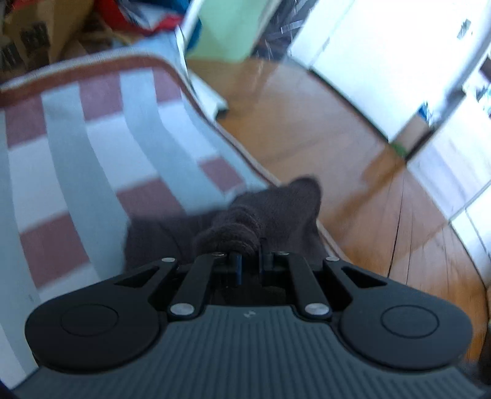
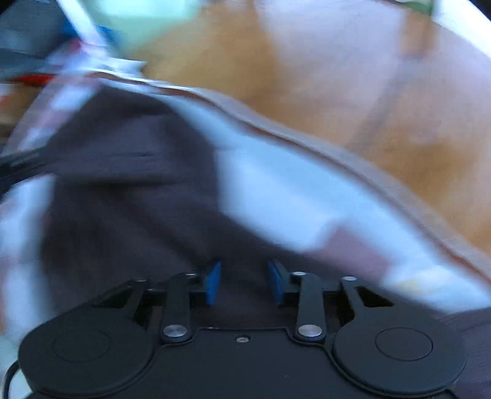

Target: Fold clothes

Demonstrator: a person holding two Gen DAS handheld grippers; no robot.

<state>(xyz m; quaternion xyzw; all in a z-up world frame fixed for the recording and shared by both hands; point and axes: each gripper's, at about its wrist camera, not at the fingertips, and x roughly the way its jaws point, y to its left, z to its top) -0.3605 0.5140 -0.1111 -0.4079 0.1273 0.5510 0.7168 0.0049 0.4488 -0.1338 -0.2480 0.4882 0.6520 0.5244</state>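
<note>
A dark brown-grey knit garment lies on a checked rug of red, white and grey squares. My left gripper is shut on a bunched fold of the garment near the rug's right edge. In the blurred right wrist view the same dark garment spreads over the rug. My right gripper stands open just above the cloth, its blue pads apart with dark fabric showing between them.
A wooden floor runs to the right of the rug's brown border. A pale green panel and a cardboard box with coloured clutter stand at the far end. Bright white doors lie beyond the floor.
</note>
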